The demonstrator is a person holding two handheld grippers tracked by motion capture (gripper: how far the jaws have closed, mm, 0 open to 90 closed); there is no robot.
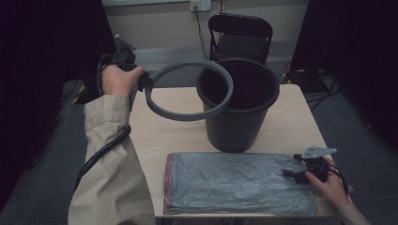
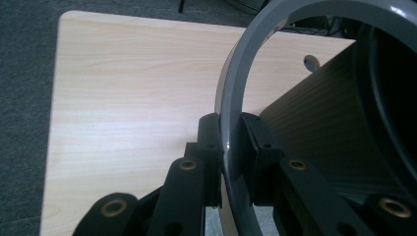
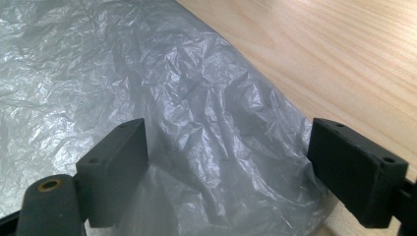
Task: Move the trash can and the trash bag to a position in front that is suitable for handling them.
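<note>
Hands at a pale wooden counter (image 1: 291,124) each work a two-fingered tool. From above, the left gripper (image 1: 141,80) holds a grey plastic ring (image 1: 187,90) in the air at the counter's far left, the ring tilted and reaching across to overlap the rim of a black bin (image 1: 239,105) that stands upright mid-counter. The left gripper's fingers (image 2: 211,142) are clamped on the ring's band (image 2: 231,98), one inside and one outside. The right gripper (image 1: 296,172) sits low at the near right corner, over a flat stack of grey bin liners (image 1: 234,183) lying in front of the bin; its fingers (image 3: 115,167) stand wide apart with crinkled plastic (image 3: 196,123) between them, nothing pinched. As I judge it, the grip on the ring is at one narrow spot, so the ring could pivot or slip there, and its far edge could knock the bin and shove or tip it. The right fingers might also close on several thin liners at once. The high view gives the ring's overlap with the bin; the left gripper view instead proves the firm pinch, and the right gripper view shows the open gap over the plastic.
</note>
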